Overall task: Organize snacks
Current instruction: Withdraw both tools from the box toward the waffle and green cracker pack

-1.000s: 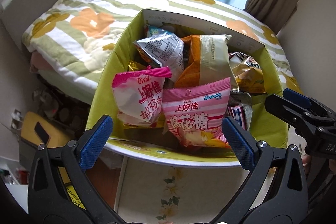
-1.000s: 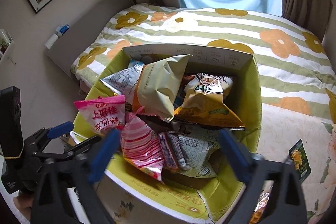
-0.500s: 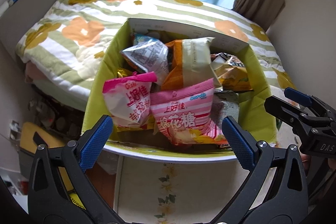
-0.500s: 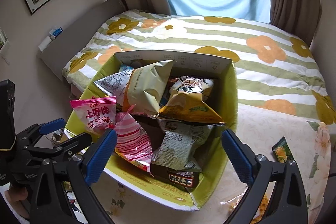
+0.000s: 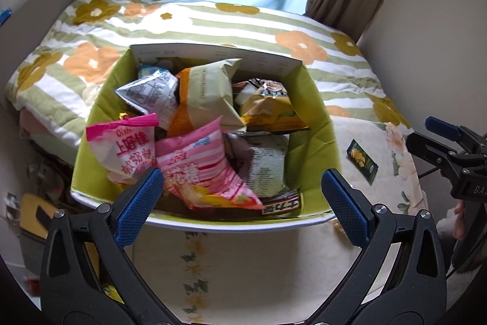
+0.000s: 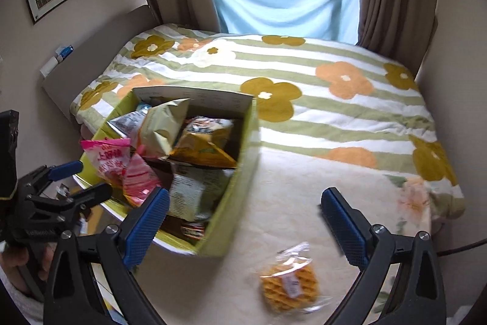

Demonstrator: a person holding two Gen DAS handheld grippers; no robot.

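Note:
A green cardboard box holds several snack bags, among them a pink Oishi bag, a pink striped bag, a beige bag and a yellow bag. My left gripper is open and empty just before the box's near rim. My right gripper is open and empty over the table, right of the box. A wrapped waffle lies below it. A small green packet lies on the table right of the box.
The box stands on a round table with a cream floral cloth. A bed with a striped flower blanket lies behind. The right gripper shows at the right edge of the left wrist view.
Both grippers pulled back from the box. My right gripper swung to the right, bringing the waffle and open table into view. A silver-green bag now lies deeper in the box.

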